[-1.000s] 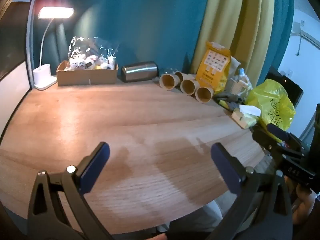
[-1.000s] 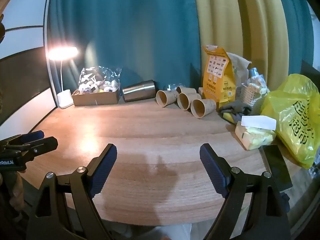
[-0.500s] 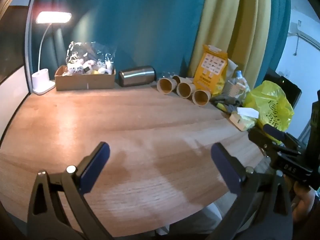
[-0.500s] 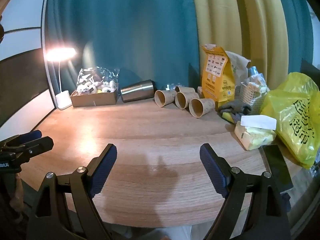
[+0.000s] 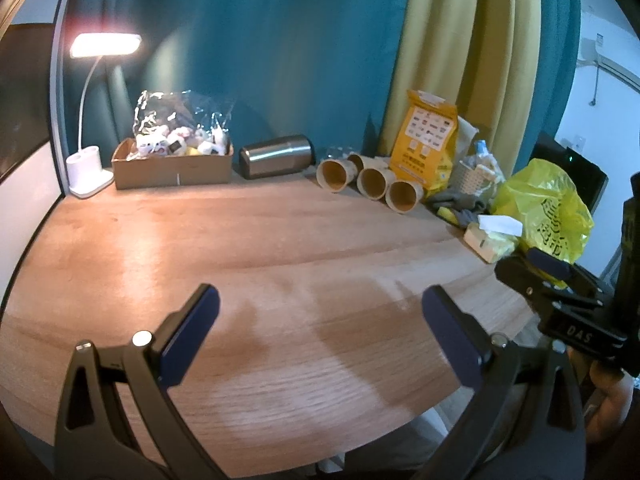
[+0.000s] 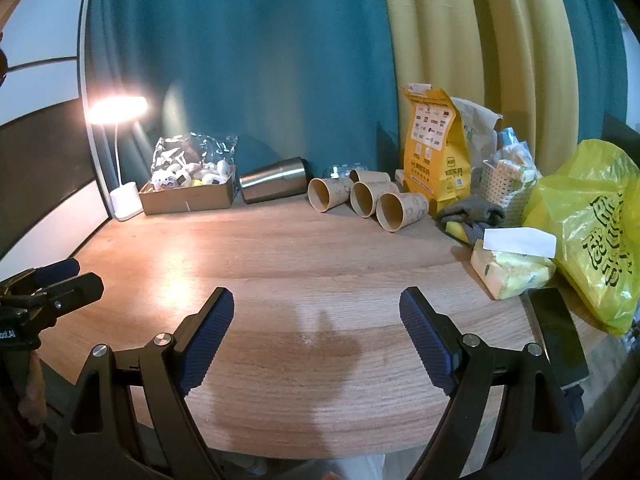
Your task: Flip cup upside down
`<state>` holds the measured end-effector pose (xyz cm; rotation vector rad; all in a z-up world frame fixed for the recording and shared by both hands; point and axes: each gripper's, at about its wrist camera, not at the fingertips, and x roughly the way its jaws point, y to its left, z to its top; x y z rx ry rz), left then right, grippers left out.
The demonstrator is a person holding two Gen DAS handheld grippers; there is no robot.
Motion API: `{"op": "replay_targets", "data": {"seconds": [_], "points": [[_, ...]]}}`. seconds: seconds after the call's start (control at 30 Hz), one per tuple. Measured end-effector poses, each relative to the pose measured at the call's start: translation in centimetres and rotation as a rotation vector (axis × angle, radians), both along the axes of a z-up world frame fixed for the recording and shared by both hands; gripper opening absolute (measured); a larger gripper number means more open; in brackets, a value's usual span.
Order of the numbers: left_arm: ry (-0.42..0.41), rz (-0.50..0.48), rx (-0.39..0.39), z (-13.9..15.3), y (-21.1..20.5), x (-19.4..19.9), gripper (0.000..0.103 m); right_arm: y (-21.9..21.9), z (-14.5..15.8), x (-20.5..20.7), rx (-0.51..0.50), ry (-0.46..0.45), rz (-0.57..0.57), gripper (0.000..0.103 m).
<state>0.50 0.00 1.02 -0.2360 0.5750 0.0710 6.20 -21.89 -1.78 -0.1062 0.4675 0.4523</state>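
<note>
Several brown paper cups lie on their sides at the far edge of the wooden table, mouths facing me. A steel tumbler lies on its side to their left. My left gripper is open and empty above the table's near edge, far from the cups. My right gripper is open and empty too, also at the near edge. Each gripper shows at the side of the other's view.
A cardboard box of small items and a lit white desk lamp stand at the back left. An orange bag, a white basket, a tissue pack, a yellow plastic bag and a phone crowd the right.
Both grippers have shifted slightly; the left view has tilted up a little, so the cups sit lower in the frame. Both stay open and empty.
</note>
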Motion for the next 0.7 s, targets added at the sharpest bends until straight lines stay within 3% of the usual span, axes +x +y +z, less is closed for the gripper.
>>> {"op": "replay_targets", "data": {"seconds": [0.7], "points": [[-0.016, 0.001, 0.012, 0.22, -0.05, -0.27, 0.102, 0.23, -0.07, 0.14, 0.007, 0.001, -0.005, 0.087]]}}
